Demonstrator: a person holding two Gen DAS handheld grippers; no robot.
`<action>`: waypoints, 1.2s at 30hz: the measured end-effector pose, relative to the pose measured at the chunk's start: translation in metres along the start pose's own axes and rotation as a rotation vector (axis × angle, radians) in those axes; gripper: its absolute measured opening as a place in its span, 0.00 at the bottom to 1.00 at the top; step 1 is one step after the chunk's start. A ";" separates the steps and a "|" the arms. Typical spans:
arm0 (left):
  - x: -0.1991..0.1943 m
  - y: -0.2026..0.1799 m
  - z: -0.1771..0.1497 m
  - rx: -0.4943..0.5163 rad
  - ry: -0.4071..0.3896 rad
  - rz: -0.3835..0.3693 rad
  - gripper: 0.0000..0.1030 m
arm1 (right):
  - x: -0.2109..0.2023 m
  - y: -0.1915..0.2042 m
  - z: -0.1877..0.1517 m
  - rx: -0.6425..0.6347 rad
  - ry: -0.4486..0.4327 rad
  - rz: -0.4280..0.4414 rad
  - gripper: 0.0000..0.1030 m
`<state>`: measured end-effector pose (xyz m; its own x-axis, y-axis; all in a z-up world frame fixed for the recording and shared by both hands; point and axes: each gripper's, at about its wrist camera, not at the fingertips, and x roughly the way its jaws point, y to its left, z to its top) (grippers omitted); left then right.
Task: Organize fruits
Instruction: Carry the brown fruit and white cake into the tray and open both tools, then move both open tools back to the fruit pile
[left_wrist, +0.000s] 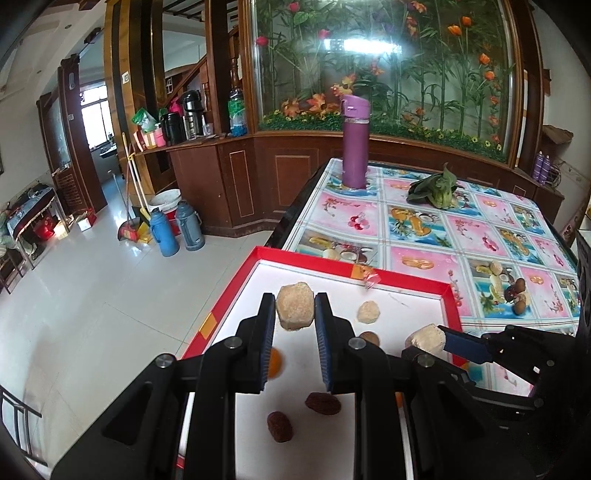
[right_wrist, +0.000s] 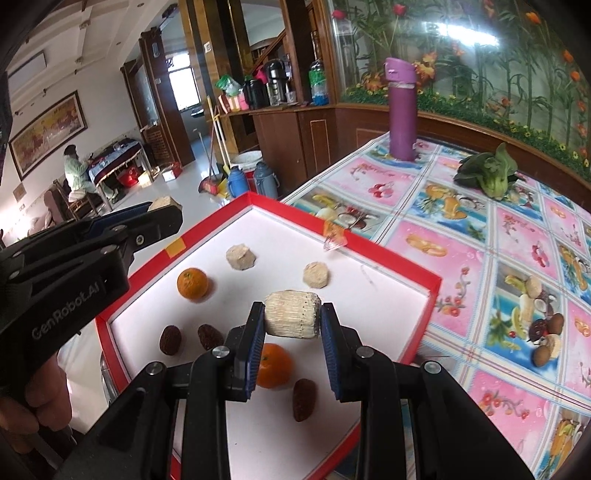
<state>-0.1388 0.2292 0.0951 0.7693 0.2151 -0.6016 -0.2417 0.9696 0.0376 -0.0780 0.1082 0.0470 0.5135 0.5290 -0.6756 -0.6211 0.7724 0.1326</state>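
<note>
Above a red-rimmed tray (right_wrist: 388, 254) on the worktop (right_wrist: 498, 258), the left gripper (left_wrist: 294, 312) has its fingers closed on a pale rough chunk (left_wrist: 294, 311), and the right gripper (right_wrist: 293, 319) clamps a pale ridged cylinder (right_wrist: 293, 318). On the tray's white floor lie two oranges (right_wrist: 192, 283), three dark dates (right_wrist: 170, 340) and two more pale chunks (right_wrist: 240, 257).

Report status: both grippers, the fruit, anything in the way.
Left gripper shut on beige chunk. Right gripper shut on pale ridged piece. Both above the red tray. Oranges, dates lie below; nothing blocking.
</note>
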 end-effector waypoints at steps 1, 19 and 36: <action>0.002 0.002 -0.001 -0.002 0.006 0.004 0.23 | 0.002 0.001 -0.001 -0.002 0.005 0.001 0.28; 0.059 0.024 -0.029 -0.039 0.181 0.052 0.24 | 0.041 0.009 -0.002 -0.003 0.078 -0.008 0.28; 0.042 -0.011 -0.011 0.005 0.150 0.023 0.65 | -0.024 -0.066 -0.009 0.160 -0.049 -0.044 0.33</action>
<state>-0.1102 0.2262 0.0600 0.6661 0.2181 -0.7132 -0.2551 0.9652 0.0569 -0.0550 0.0411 0.0477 0.5689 0.5066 -0.6478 -0.4969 0.8394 0.2201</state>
